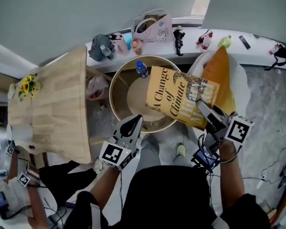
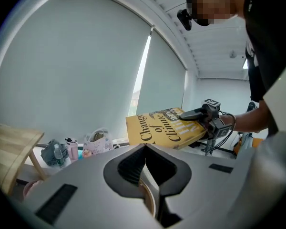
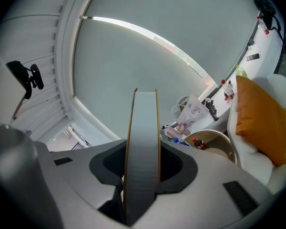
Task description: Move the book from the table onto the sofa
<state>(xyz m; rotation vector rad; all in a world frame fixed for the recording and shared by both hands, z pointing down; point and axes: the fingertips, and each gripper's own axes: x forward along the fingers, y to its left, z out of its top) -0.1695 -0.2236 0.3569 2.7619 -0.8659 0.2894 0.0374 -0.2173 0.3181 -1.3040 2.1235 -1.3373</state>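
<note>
The yellow book [image 1: 178, 96], titled "A Change of Climate", hangs in the air over the right side of the round wooden table [image 1: 115, 87]. My right gripper [image 1: 201, 105] is shut on the book's right edge. In the right gripper view the book [image 3: 143, 142] stands edge-on between the jaws. Just beyond it lies the white sofa [image 1: 241, 87] with an orange cushion [image 1: 220, 70]. My left gripper [image 1: 136, 121] is lifted at the table's near rim, shut and empty. In the left gripper view its closed tips [image 2: 145, 148] point towards the book [image 2: 163, 127], apart from it.
A blue-capped water bottle [image 1: 141, 69] stands on the round table. A light wooden table [image 1: 52, 104] with sunflowers [image 1: 27, 85] fills the left. The window ledge [image 1: 190, 35] holds bags, bottles and small items. Another person's arm with marker cubes [image 1: 12, 180] is at the lower left.
</note>
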